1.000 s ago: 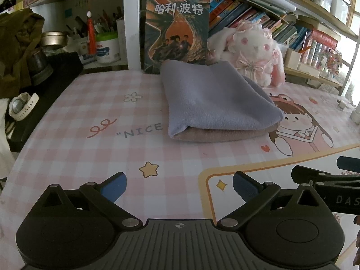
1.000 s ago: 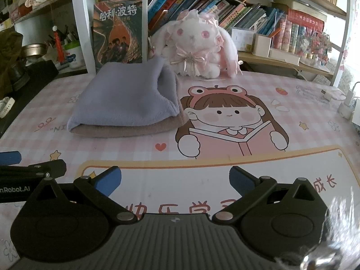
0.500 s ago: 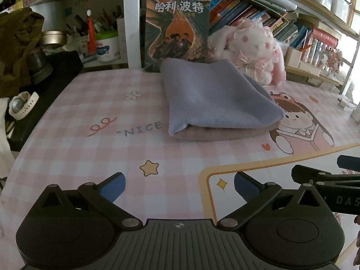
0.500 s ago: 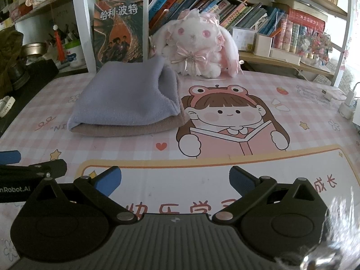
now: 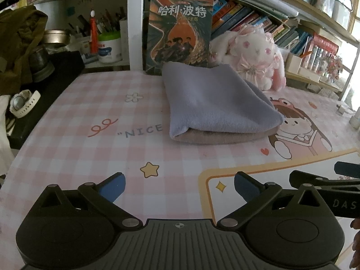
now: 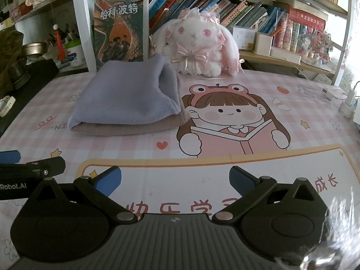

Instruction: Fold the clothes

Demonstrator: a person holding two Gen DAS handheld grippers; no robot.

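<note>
Left wrist view, folded clothes (image 5: 216, 105) mid-mat, bare desk mat (image 5: 94, 157) before both released, empty grippers' fingers (image 5: 112, 185).

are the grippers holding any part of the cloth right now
No. The left gripper and right gripper are both open and empty, apart from the folded cloth.

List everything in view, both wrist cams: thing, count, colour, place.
folded cloth: 1, lilac over tan, mid-mat
desk mat: 1, pink check with cartoon girl, covers the desk
plush rabbit: 1, white and pink, behind the cloth to its right
big book: 1, dark orange cover, upright behind the cloth
shelf books: many, mixed colours, back shelf
white tub: 1, green lid, left shelf
watch: 1, white, far left
left gripper: 1, black with blue pads, open, empty
right gripper: 1, same, open, empty
</note>
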